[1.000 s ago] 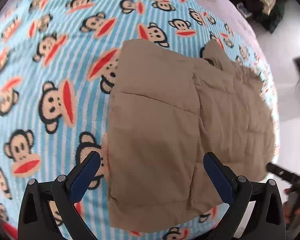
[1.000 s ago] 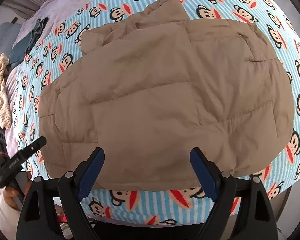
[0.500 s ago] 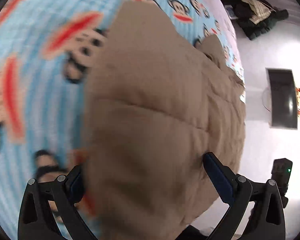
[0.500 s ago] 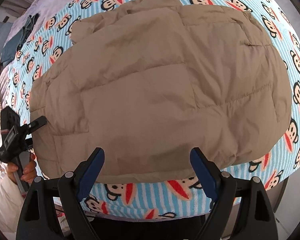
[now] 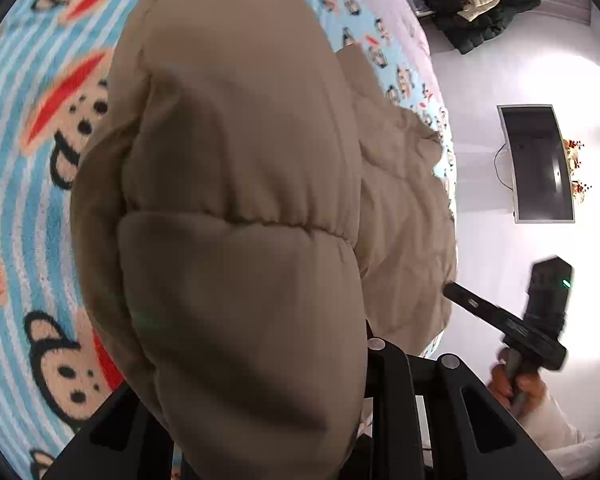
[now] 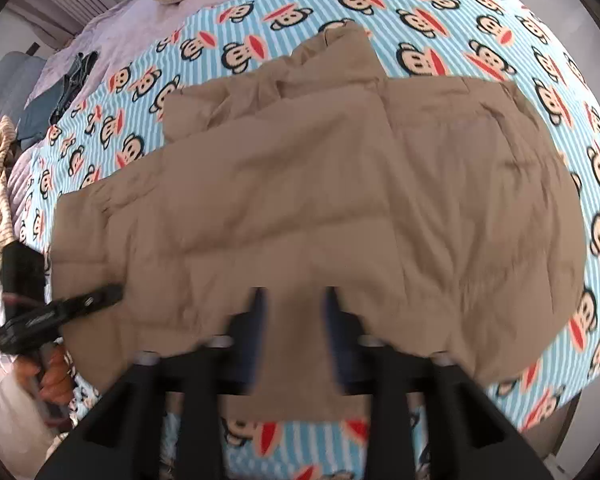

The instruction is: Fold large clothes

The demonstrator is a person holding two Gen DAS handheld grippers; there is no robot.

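Monkey-print bed [image 6: 440,8] w/ 1 tan jacket [image 6: 340,184], 2 grippers: left [image 5: 260,420] + right [image 6: 294,308] both clamped on hem.

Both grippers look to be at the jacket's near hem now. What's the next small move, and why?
Probably lift the near hem and carry it toward the collar. The left gripper seems closed into the tan puffer jacket at its corner, fabric bulging over its fingers, and the right gripper has narrowed on the hem's middle. The jacket lies spread flat on the monkey-print blanket, not yet folded.
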